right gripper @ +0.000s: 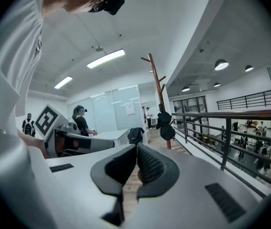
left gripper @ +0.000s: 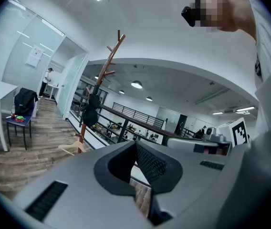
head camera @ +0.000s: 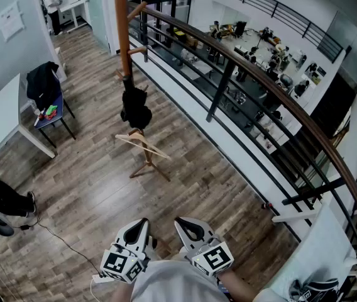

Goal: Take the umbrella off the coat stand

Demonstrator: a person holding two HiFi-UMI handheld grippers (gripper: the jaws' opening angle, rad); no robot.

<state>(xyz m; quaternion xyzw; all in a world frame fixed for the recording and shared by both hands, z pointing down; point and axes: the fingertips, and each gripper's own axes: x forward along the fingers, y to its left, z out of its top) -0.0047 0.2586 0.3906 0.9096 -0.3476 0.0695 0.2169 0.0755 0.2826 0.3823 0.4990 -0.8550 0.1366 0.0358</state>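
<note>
A gallery with a wood floor [head camera: 103, 187] is being shown from above. The stand [head camera: 123, 30], a tall brown pole with pegs, is being seen near the top of the head view, just beside a black railing [head camera: 229, 61]. The umbrella [head camera: 135, 107], black and folded, is being carried low on the pole, hanging above the stand's feet. How it is being hooked on cannot be told from here.

The left gripper [head camera: 138, 226] and right gripper [head camera: 187, 227] are being held close to the person's body at the bottom edge, well apart from the stand. Both pairs of jaws are being held pressed together, with nothing between them.

The approach is judged to be the step in hand, with nothing yet reached. Next, the stand is to be neared, one gripper opened, and the umbrella gripped and lifted clear of its peg.
</note>
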